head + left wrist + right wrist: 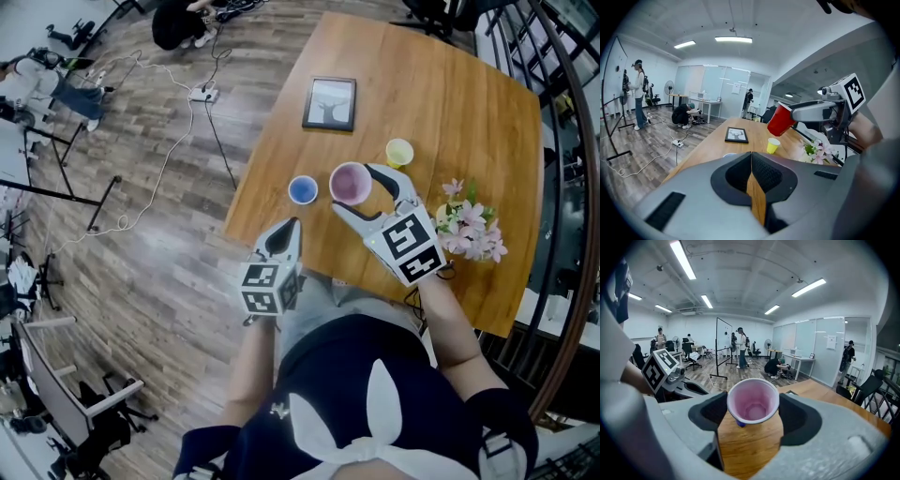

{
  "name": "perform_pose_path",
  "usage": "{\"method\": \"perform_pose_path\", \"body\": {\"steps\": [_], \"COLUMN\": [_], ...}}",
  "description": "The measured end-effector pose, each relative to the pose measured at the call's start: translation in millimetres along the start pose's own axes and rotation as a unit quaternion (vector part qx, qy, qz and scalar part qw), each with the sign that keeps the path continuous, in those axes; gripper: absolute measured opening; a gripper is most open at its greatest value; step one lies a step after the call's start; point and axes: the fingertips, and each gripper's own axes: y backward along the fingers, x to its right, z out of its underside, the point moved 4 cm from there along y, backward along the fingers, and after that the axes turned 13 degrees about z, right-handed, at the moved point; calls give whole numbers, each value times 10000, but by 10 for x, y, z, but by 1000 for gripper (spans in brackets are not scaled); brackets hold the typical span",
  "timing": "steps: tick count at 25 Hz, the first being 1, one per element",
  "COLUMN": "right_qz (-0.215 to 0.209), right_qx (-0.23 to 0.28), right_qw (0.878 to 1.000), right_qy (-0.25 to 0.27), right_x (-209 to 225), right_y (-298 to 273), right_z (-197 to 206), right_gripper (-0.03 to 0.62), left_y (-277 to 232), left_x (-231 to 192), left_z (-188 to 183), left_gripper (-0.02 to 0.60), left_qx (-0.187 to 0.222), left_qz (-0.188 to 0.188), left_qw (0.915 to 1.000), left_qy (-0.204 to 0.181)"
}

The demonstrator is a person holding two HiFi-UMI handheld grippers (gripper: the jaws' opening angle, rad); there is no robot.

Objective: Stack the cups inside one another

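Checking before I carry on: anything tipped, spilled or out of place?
Nothing stands out. The small blue cup and small yellow cup stand upright on the wooden table, nothing spilled; the right gripper holds the red plastic cup.

Right gripper view: the blue cup [740,423] is hidden behind the red cup [753,401], except for a sliver below the rim.

Left gripper view: the left gripper [751,153] body covers the near table [712,143], most of the blue cup and the base of the flowers [814,151].

Head view: the frame [329,103] print is too small to tell.
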Motion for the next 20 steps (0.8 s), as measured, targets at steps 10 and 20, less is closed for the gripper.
{"method": "perform_pose_path", "body": {"steps": [10, 20], "right_qz": [-304, -466], "right_qx": [73, -70], "right_qw": [9993, 9986], "right_qy": [204, 243], "right_x": [-216, -387], "right_y": [-238, -555], "right_z": [-168, -257], "right_gripper": [339, 339], "left_y": [176, 253], "left_x": [-187, -490], "left_z": [-14, -65], "left_gripper": [18, 18], "left_qx": [142, 191], "left_qz": [-240, -313], "left_qw": [9995, 9990], "left_qy": [113, 250]}}
